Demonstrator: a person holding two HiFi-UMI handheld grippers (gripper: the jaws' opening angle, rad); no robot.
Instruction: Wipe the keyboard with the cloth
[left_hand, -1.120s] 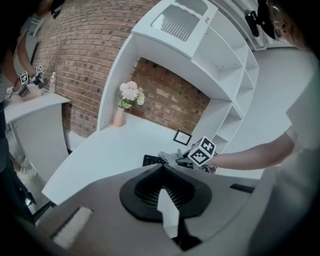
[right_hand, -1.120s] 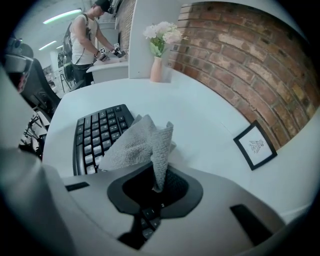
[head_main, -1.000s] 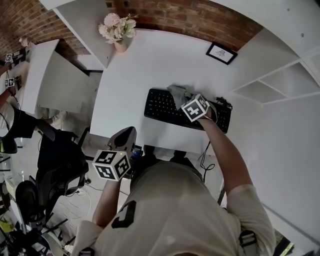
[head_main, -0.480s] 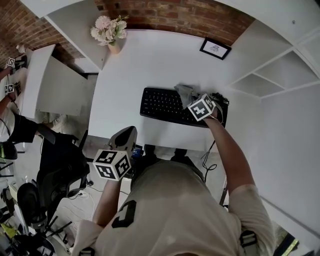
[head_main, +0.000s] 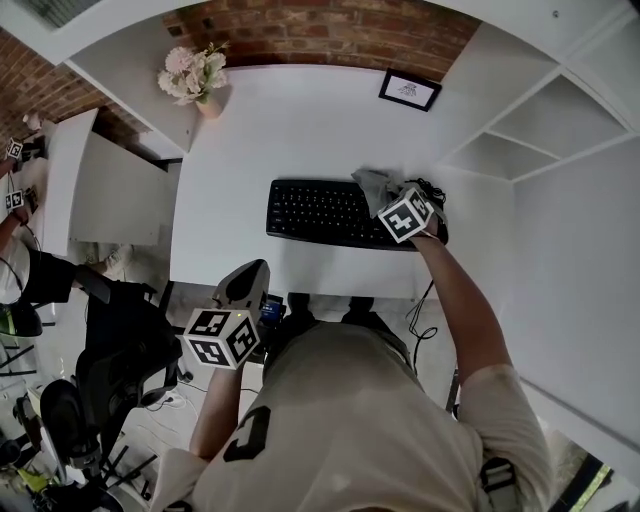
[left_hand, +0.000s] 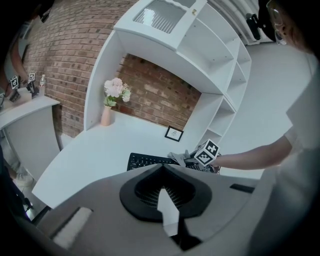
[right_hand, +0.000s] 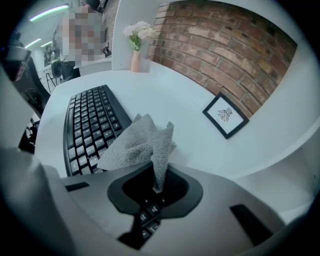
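A black keyboard (head_main: 325, 212) lies near the front edge of the white desk (head_main: 290, 130). My right gripper (head_main: 393, 203) hovers over the keyboard's right end, shut on a crumpled grey cloth (head_main: 373, 186). In the right gripper view the cloth (right_hand: 134, 144) rises from between the jaws of that gripper (right_hand: 157, 186) and drapes over the keys (right_hand: 89, 122). My left gripper (head_main: 247, 281) hangs off the desk's front edge, low by my body, shut and empty. The left gripper view shows the left gripper (left_hand: 166, 202) pointed toward the keyboard (left_hand: 149, 161) from a distance.
A vase of pink flowers (head_main: 192, 78) stands at the desk's back left, a small framed picture (head_main: 407, 90) at the back right. White shelves (head_main: 520, 150) rise on the right. A black cable (head_main: 432, 190) sits by the keyboard's right end. An office chair (head_main: 110, 345) is left of me.
My right gripper has slid the cloth rightward along the keyboard toward its right end. The left gripper has stayed where it was.
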